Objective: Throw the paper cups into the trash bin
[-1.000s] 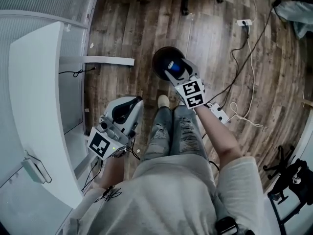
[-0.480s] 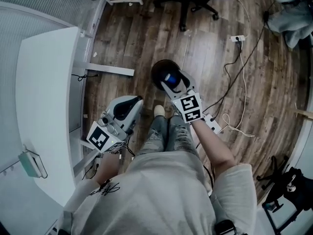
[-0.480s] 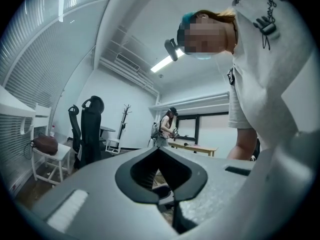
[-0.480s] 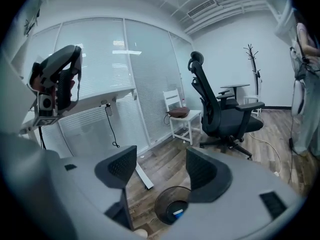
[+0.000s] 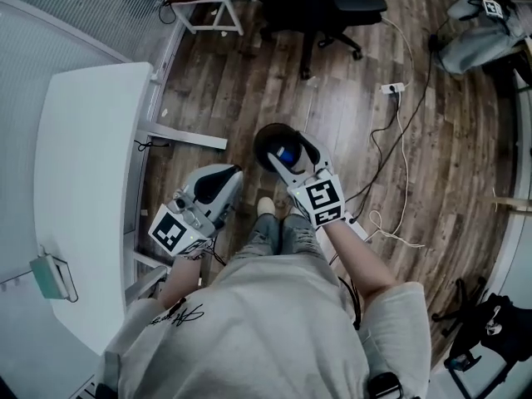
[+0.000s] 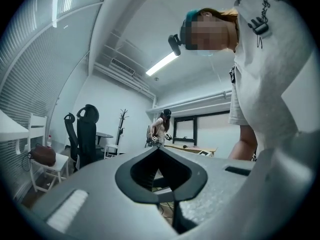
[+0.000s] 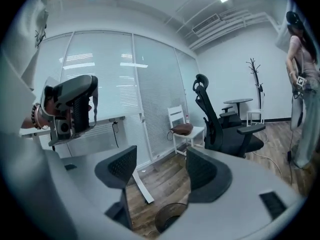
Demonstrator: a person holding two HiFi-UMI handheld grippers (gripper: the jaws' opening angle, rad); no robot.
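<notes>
Head view: the round, dark trash bin [image 5: 259, 138] stands on the wood-plank floor [image 5: 432, 140], directly beneath the right hand-held gripper [image 5: 287, 150]. The left hand-held gripper [image 5: 218, 181] hangs beside the smooth white counter [image 5: 83, 181].

Left gripper view: its grey jaws are clenched, tips touching, holding nothing.

Right gripper view: its ribbed black pads are released, wide apart and empty. The bin's curved rim shows below, between them.

Left gripper [image 5: 226, 178] hangs by the hip, jaws together; right gripper [image 5: 289, 148] reaches forward, jaws apart.
</notes>
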